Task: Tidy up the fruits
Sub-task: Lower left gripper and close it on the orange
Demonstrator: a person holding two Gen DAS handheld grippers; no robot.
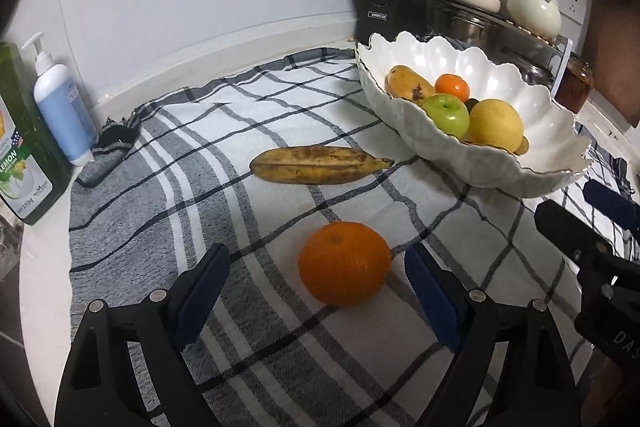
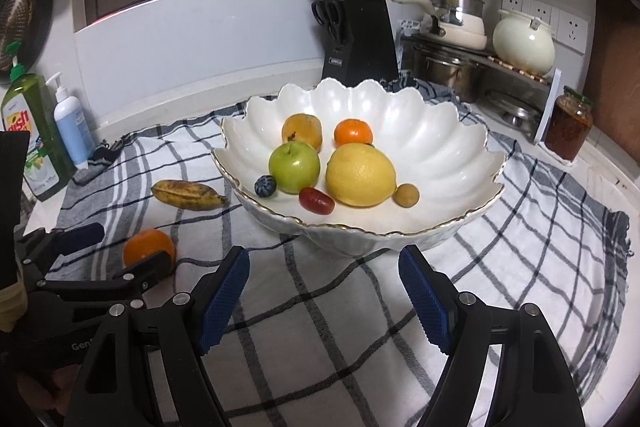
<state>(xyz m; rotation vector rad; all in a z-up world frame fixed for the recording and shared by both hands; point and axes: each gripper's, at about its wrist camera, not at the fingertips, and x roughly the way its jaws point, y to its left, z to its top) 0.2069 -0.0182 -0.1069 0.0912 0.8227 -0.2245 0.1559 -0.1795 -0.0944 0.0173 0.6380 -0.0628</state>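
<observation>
Orange (image 1: 345, 263): on the checked cloth (image 1: 280, 347), near side, left of the bowl (image 1: 480, 163); sits between the left gripper's (image 1: 316, 291) spread jaws, pads not touching.
Banana (image 1: 320, 165): farther back on the cloth, just left of the bowl.
Bowl contents: apple (image 2: 295, 166), lemon (image 2: 360, 174), small fruits.
Right gripper (image 2: 324, 303): jaws apart, empty, near the bowl's front.
Step in hand: likely grasping the orange.
Advice: centre the pads on its widest part, close gently, lift straight, clear the scalloped rim.

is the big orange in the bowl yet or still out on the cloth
Out. The orange sits on the checked cloth, apart from the white bowl, between the open left gripper fingers.
</observation>
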